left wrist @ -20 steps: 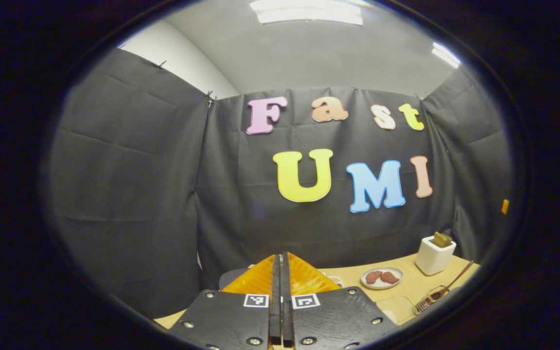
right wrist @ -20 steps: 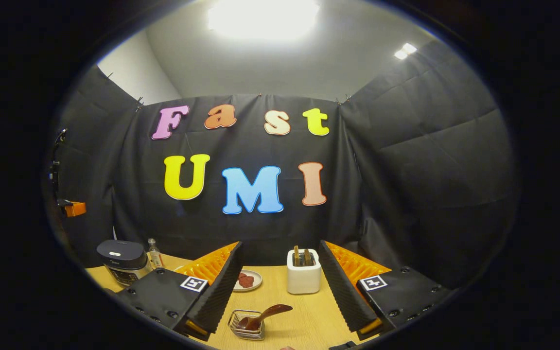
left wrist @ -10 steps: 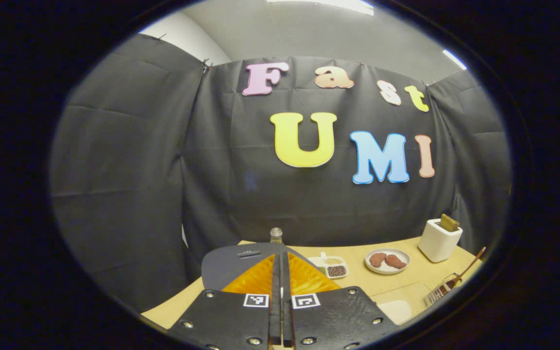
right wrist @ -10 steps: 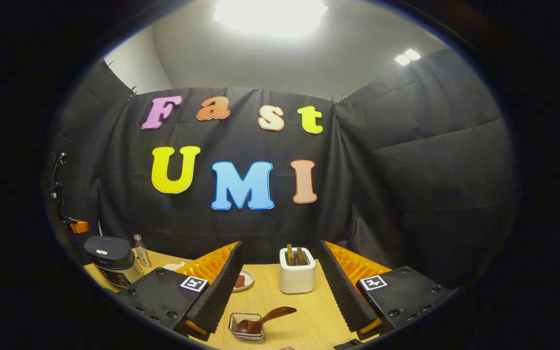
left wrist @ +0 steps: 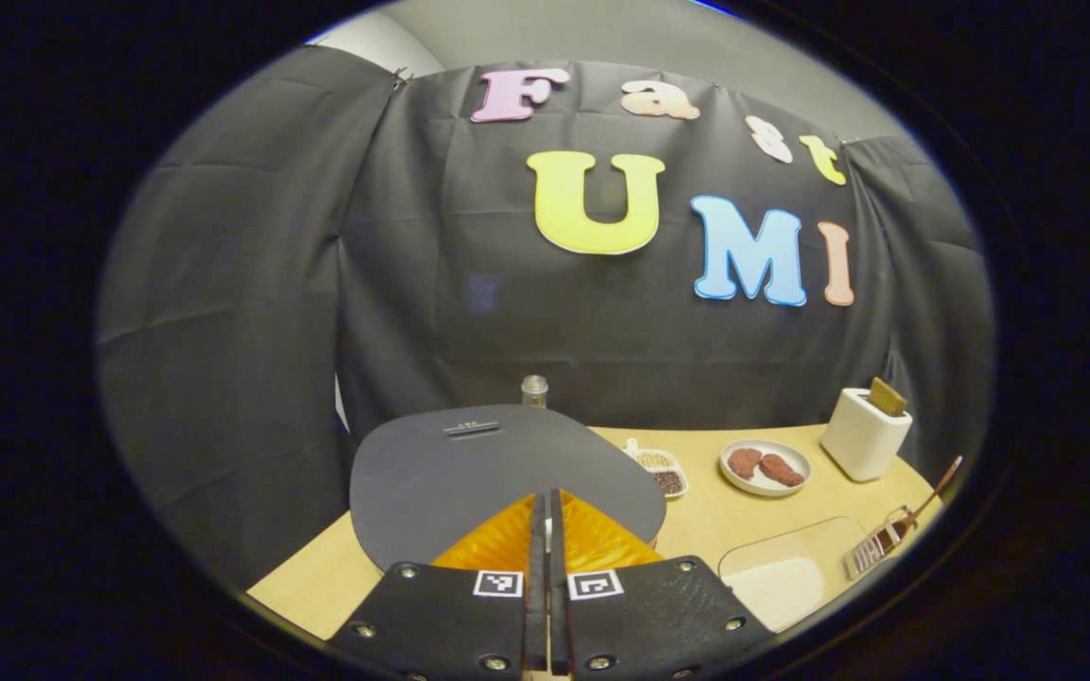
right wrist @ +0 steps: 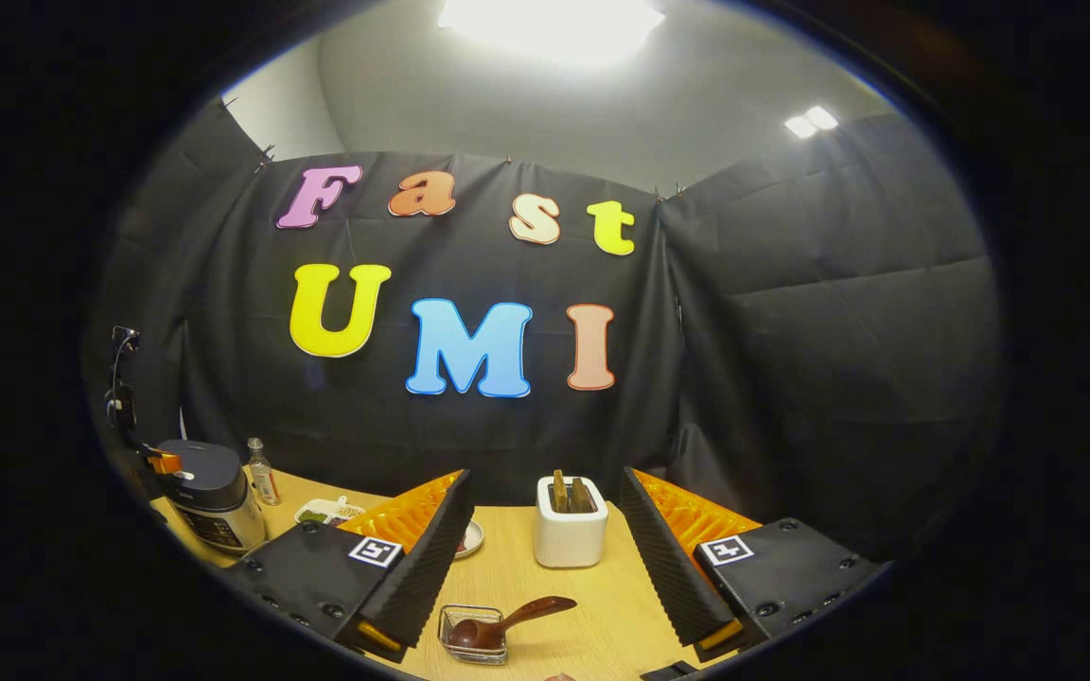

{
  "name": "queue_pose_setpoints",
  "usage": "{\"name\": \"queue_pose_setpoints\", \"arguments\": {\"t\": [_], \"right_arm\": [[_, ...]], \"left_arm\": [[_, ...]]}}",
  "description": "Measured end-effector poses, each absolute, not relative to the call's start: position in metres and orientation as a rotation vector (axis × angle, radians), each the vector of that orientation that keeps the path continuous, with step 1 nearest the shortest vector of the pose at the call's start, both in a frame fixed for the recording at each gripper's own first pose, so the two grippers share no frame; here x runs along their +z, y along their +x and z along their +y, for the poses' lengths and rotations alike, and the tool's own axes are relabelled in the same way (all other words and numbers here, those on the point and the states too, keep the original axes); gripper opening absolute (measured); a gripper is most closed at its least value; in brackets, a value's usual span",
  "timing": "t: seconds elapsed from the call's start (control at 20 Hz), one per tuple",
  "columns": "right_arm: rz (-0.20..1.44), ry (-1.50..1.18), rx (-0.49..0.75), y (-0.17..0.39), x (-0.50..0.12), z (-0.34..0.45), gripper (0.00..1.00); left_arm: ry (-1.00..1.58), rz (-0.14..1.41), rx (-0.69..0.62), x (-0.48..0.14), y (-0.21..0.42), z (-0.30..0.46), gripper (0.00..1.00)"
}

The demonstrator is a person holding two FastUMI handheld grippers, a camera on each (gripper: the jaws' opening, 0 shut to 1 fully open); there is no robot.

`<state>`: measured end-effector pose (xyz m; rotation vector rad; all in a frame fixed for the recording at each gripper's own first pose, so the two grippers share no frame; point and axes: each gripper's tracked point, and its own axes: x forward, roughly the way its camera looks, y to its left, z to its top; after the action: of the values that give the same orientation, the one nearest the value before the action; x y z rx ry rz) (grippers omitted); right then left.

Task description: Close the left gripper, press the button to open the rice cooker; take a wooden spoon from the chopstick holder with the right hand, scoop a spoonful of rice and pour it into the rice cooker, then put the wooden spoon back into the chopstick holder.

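- Pale wooden tabletop (left wrist: 753, 515) carries the grey round-lidded rice cooker (left wrist: 498, 473) at its left end, lid down.
- Left gripper (left wrist: 545, 515), fingers pressed together and empty, hovers over the lid: lower it squarely onto the button.
- Right gripper (right wrist: 545, 558) gapes wide above the brown wooden spoon (right wrist: 507, 624).

The dark grey rice cooker lid (left wrist: 469, 473) looks matt and finely textured. The pale wood-grain surface (right wrist: 592, 605) appears smooth. The brown wooden spoon (right wrist: 507, 621) shines slightly in a wire-mesh metal holder (right wrist: 472, 634). The white toaster (right wrist: 571, 534) looks matt plastic.
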<state>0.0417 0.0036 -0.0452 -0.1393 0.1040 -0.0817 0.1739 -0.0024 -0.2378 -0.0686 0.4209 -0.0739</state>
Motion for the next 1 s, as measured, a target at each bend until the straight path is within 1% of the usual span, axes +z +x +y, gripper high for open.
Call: {"name": "queue_pose_setpoints", "arguments": {"t": [0.05, 0.1, 0.2, 0.25, 0.3, 0.35, 0.4, 0.45, 0.55, 0.6, 0.65, 0.75, 0.8, 0.85, 0.9, 0.95, 1.0], "right_arm": [[0.100, -0.142, -0.079, 0.044, -0.044, 0.004, 0.98], [0.096, -0.147, -0.077, 0.045, -0.043, 0.005, 0.94], [0.096, -0.156, -0.073, 0.046, -0.043, 0.006, 0.94], [0.098, -0.157, -0.070, 0.045, -0.043, 0.007, 0.98], [0.101, -0.155, -0.068, 0.046, -0.044, 0.007, 0.94], [0.103, -0.151, -0.066, 0.046, -0.044, 0.008, 0.98], [0.106, -0.144, -0.063, 0.047, -0.046, 0.009, 0.94], [0.107, -0.137, -0.058, 0.048, -0.046, 0.011, 0.94], [0.107, -0.132, -0.047, 0.048, -0.047, 0.014, 0.94], [0.107, -0.133, -0.043, 0.048, -0.047, 0.015, 0.94], [0.104, -0.133, -0.042, 0.049, -0.046, 0.015, 0.99], [0.095, -0.122, -0.034, 0.048, -0.042, 0.016, 0.99], [0.096, -0.120, -0.033, 0.049, -0.044, 0.016, 0.94], [0.098, -0.118, -0.032, 0.048, -0.045, 0.015, 0.98], [0.100, -0.112, -0.029, 0.048, -0.045, 0.015, 0.98], [0.103, -0.104, -0.025, 0.047, -0.045, 0.015, 0.94], [0.105, -0.097, -0.021, 0.047, -0.047, 0.015, 0.98]], "left_arm": [[-0.075, 0.433, -0.073, -0.243, 0.173, -0.003, 0.03], [-0.078, 0.439, -0.072, -0.246, 0.173, -0.003, 0.02], [-0.078, 0.446, -0.070, -0.252, 0.173, -0.004, 0.04], [-0.075, 0.449, -0.069, -0.253, 0.172, -0.005, 0.03], [-0.069, 0.453, -0.073, -0.255, 0.172, -0.005, 0.04], [-0.079, 0.464, -0.071, -0.258, 0.169, -0.004, 0.04], [-0.101, 0.468, -0.065, -0.259, 0.170, -0.005, 0.04], [-0.114, 0.501, -0.071, -0.264, 0.167, -0.007, 0.04], [-0.112, 0.475, -0.074, -0.265, 0.166, -0.008, 0.03], [-0.094, 0.448, -0.071, -0.260, 0.167, -0.006, 0.02], [-0.077, 0.436, -0.068, -0.256, 0.167, -0.005, 0.02], [-0.066, 0.429, -0.064, -0.248, 0.167, -0.003, 0.02], [-0.070, 0.435, -0.062, -0.242, 0.168, -0.002, 0.02], [-0.081, 0.424, -0.060, -0.234, 0.168, -0.002, 0.02], [-0.086, 0.398, -0.057, -0.222, 0.172, 0.001, 0.02], [-0.080, 0.372, -0.053, -0.209, 0.174, 0.002, 0.02], [-0.066, 0.348, -0.047, -0.198, 0.178, 0.005, 0.02]]}}
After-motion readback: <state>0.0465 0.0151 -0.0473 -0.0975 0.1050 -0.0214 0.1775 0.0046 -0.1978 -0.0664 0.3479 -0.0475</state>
